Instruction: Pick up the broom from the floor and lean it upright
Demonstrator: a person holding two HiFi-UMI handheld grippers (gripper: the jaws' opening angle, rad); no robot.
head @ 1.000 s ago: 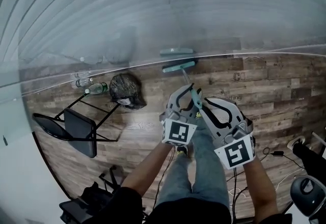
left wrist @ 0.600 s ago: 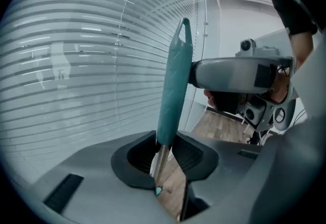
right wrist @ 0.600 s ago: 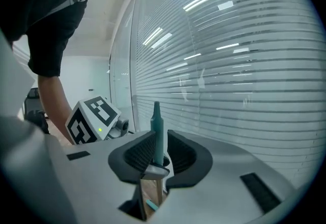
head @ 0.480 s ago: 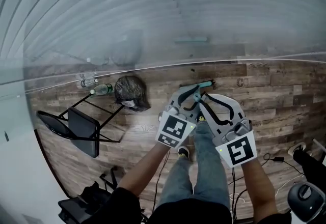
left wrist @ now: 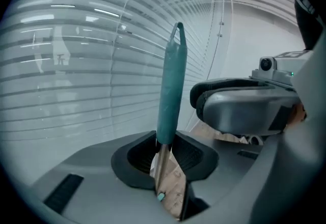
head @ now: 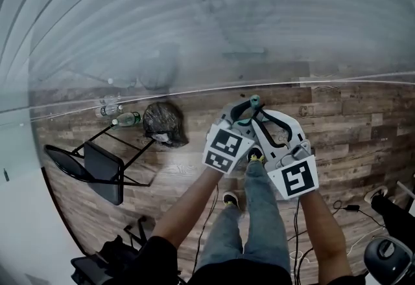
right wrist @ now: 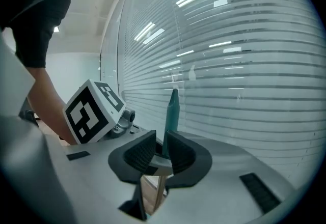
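Currently the left gripper (left wrist: pixel 165 156) is clamping its jaws on the broom (left wrist: pixel 172 83), with the ribbed pads pressing on the handle where the teal grip is giving way to the bare metal shaft. The right gripper (right wrist: pixel 159 152) is gripping the same handle, its pads pressing on it from both sides, and the left gripper's marker cube (right wrist: pixel 94 111) is showing just beside it.

In the head view the two grippers are sitting side by side, nearly touching, in front of the person's legs (head: pixel 253 225). The handle's teal tip is poking up between them. The broom is standing upright, its looped tip pointing up in both gripper views. Its shaft is running down out of sight below the jaws, so I cannot tell whether the head is touching the floor (head: pixel 350 122).

Beyond the grippers, a glass wall (head: pixel 194 18) with horizontal stripes is rising along the floor's far edge. A black bag (head: pixel 162 123) is lying on the wood planks by that edge, left of the grippers, with a green bottle (head: pixel 126 119) just beside it. A folding chair (head: pixel 97 160) is lying on its side nearer the floor's left edge, well apart from the broom.
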